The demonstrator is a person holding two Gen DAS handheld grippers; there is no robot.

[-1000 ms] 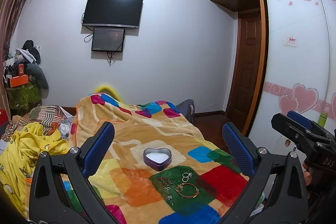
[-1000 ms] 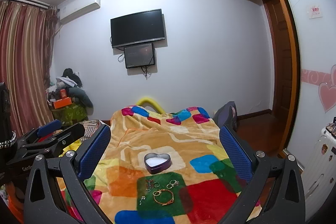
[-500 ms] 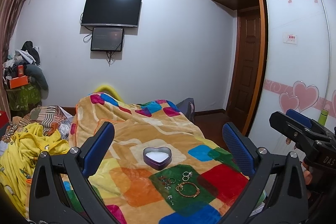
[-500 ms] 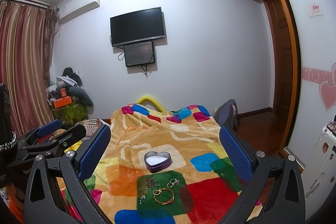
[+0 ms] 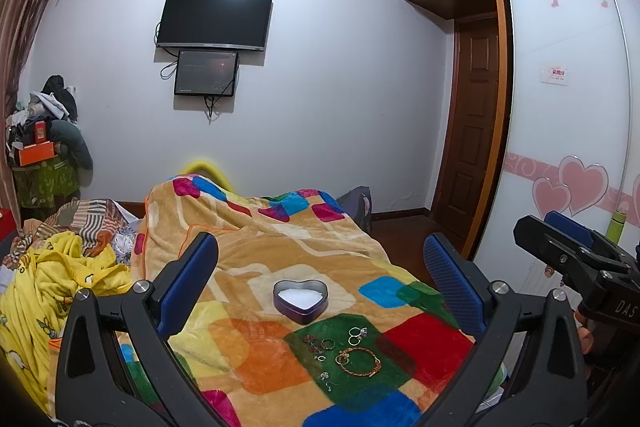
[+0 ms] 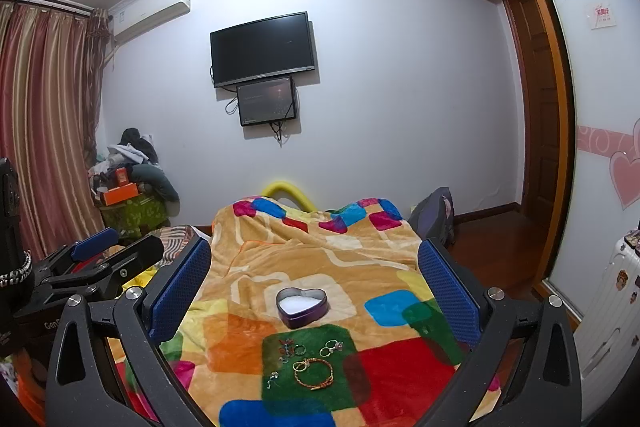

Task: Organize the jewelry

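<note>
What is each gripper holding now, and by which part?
Nothing is held. The left gripper and right gripper are both open above the blanket. The gold bracelet and rings lie untouched near the heart-shaped tin.

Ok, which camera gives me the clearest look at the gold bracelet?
Right wrist: the gold bracelet lies near centre between the open fingers, its whole loop visible. The left wrist view shows the bracelet whole too, but further right of centre.

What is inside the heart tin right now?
The heart tin shows only a white lining; no jewelry is visible in it. Its near wall hides the front of the floor. The bracelet and rings lie outside, on the blanket.
</note>
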